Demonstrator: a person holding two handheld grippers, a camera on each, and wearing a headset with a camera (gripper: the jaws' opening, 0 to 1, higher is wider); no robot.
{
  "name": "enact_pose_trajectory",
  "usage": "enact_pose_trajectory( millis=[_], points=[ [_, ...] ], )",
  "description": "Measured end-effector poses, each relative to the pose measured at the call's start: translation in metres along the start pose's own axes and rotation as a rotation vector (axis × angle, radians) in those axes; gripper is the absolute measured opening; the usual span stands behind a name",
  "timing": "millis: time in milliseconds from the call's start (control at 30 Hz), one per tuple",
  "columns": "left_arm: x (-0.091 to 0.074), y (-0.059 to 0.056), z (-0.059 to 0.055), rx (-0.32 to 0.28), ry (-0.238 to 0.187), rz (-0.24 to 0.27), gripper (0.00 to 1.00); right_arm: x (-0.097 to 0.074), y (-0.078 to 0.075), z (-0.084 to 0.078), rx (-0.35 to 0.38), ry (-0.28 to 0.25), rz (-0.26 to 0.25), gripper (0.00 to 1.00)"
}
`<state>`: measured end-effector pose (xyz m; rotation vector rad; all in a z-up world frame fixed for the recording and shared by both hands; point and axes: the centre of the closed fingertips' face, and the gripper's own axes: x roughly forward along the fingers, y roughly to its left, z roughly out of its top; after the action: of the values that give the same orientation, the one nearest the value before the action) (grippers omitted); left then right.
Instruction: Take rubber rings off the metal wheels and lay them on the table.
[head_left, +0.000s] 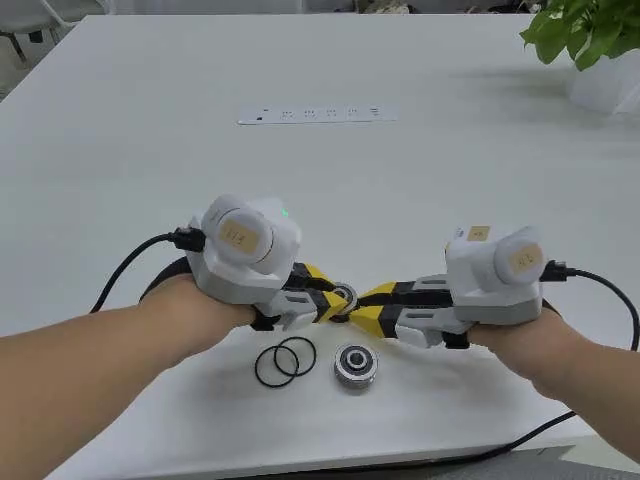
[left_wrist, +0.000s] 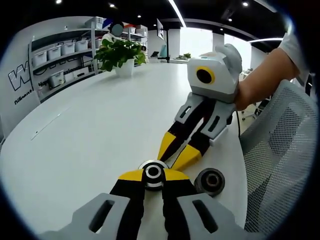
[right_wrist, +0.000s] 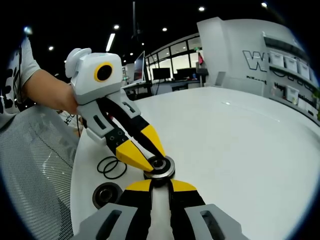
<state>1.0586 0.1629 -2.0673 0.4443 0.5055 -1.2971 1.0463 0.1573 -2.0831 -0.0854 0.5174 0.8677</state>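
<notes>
One wheel (head_left: 345, 297) betw. L gripper (head_left: 327, 301) & R gripper (head_left: 361, 300) tips, both closed tight on it.

Right gripper (right_wrist: 160, 185) tips close together at a metal wheel (right_wrist: 161, 168), left gripper (right_wrist: 150, 159) touching it, two loose rubber rings (right_wrist: 112, 167), second wheel (right_wrist: 106, 194) nearer

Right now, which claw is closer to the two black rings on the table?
Left. The left claw holds a wheel just behind the rings; the right claw meets it from farther right.
</notes>
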Motion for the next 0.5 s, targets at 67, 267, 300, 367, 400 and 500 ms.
enact_pose_trajectory(
  millis=[67, 267, 300, 367, 400, 500],
  points=[
    [-0.0002, -0.0003, 0.0001, 0.0, 0.0, 0.001, 0.08, -0.0011, -0.0021, -0.0003, 0.002, 0.0, -0.01, 0.03],
    [-0.0004, -0.0008, 0.0003, 0.0, -0.001, 0.002, 0.08, -0.0015, -0.002, -0.0005, 0.022, -0.001, -0.012, 0.02],
    [-0.0005, -0.0007, 0.0003, 0.0, -0.001, 0.003, 0.08, -0.0017, -0.0022, -0.0005, 0.028, -0.002, -0.013, 0.01],
    [-0.0005, -0.0006, 0.0003, 0.002, 0.0, 0.004, 0.08, -0.0021, -0.0025, -0.0005, 0.044, -0.004, -0.016, 0.01],
    [-0.0004, -0.0006, 0.0004, 0.001, 0.002, 0.005, 0.08, -0.0022, -0.0026, -0.0005, 0.049, -0.005, -0.018, 0.0],
    [-0.0002, -0.0004, 0.0001, 0.0, 0.005, 0.008, 0.08, -0.0029, -0.0027, -0.0005, 0.071, -0.011, -0.025, 0.0]
  ],
)
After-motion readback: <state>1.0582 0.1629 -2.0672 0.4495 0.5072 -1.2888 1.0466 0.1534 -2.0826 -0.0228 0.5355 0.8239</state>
